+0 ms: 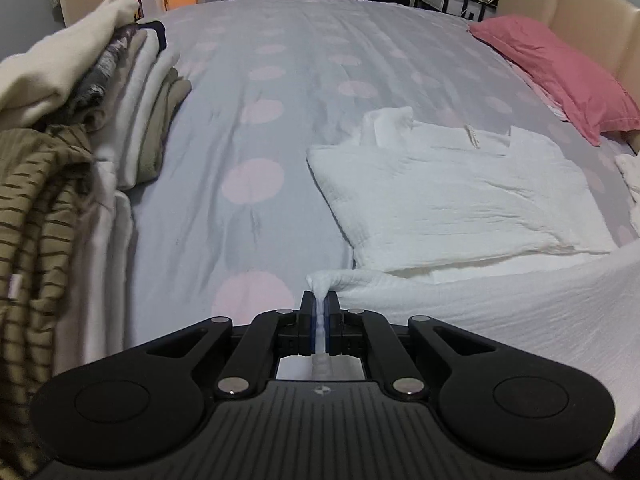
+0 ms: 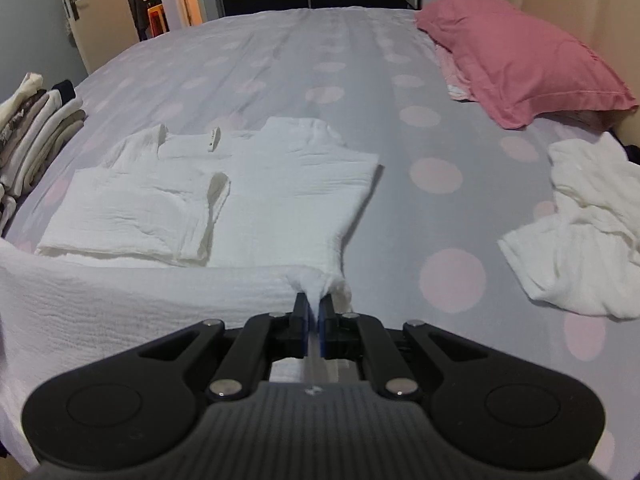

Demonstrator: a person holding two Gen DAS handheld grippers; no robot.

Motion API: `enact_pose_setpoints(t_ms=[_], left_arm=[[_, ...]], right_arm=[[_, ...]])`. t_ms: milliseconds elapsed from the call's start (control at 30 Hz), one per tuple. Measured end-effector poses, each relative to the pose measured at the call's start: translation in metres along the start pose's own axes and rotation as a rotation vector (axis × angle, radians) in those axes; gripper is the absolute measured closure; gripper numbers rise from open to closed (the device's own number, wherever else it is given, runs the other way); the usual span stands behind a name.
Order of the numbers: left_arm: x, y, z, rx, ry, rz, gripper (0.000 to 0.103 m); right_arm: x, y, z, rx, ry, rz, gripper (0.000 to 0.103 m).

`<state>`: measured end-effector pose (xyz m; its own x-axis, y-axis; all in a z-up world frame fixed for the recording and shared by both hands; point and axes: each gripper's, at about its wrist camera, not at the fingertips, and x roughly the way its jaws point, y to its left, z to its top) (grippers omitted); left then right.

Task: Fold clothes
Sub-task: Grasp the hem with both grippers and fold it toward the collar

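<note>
Both tongs, left (image 1: 320, 300) and right (image 2: 314, 304), pinched the shirt (image 1: 440, 192) hem corners; best carried level, taut, up to the collar.

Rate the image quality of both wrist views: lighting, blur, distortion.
Left wrist view: dim, cool light; the clothes pile at the left edge is smeared; fisheye bows the bed; left tool and white garment read clearly. Right wrist view: same dim light, bowed edges, dark corners; right tool sharp, pink pillow slightly soft.
</note>
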<state>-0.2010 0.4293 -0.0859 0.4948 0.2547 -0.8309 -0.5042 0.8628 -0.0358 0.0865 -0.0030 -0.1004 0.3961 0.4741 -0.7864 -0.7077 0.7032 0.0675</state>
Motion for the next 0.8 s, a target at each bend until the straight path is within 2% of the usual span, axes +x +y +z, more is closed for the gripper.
enact_pose_setpoints(t_ms=[67, 167, 233, 333, 400, 633, 800], left_arm=[[0.006, -0.004, -0.004, 0.022, 0.002, 0.033, 0.094], [0.002, -0.013, -0.012, 0.11, -0.015, 0.111, 0.079], [-0.008, -0.02, -0.02, 0.165, -0.037, 0.126, 0.078], [-0.026, -0.037, -0.036, 0.284, -0.056, 0.077, 0.078], [-0.036, -0.052, -0.052, 0.388, -0.064, 0.037, 0.078], [-0.046, -0.101, -0.113, 0.697, 0.005, -0.109, 0.071], [-0.051, -0.133, -0.16, 0.953, 0.029, -0.158, 0.062]], right_arm=[[0.006, 0.001, -0.003, -0.017, 0.003, -0.023, 0.094], [0.009, 0.002, -0.009, -0.046, -0.002, -0.06, 0.076], [0.009, 0.004, -0.014, -0.075, -0.01, -0.077, 0.069], [-0.007, 0.014, -0.024, -0.167, -0.043, -0.062, 0.069], [-0.016, 0.026, -0.034, -0.251, -0.045, -0.008, 0.069], [-0.035, 0.093, -0.101, -0.728, 0.008, 0.172, 0.067], [-0.047, 0.125, -0.143, -1.009, 0.015, 0.212, 0.062]])
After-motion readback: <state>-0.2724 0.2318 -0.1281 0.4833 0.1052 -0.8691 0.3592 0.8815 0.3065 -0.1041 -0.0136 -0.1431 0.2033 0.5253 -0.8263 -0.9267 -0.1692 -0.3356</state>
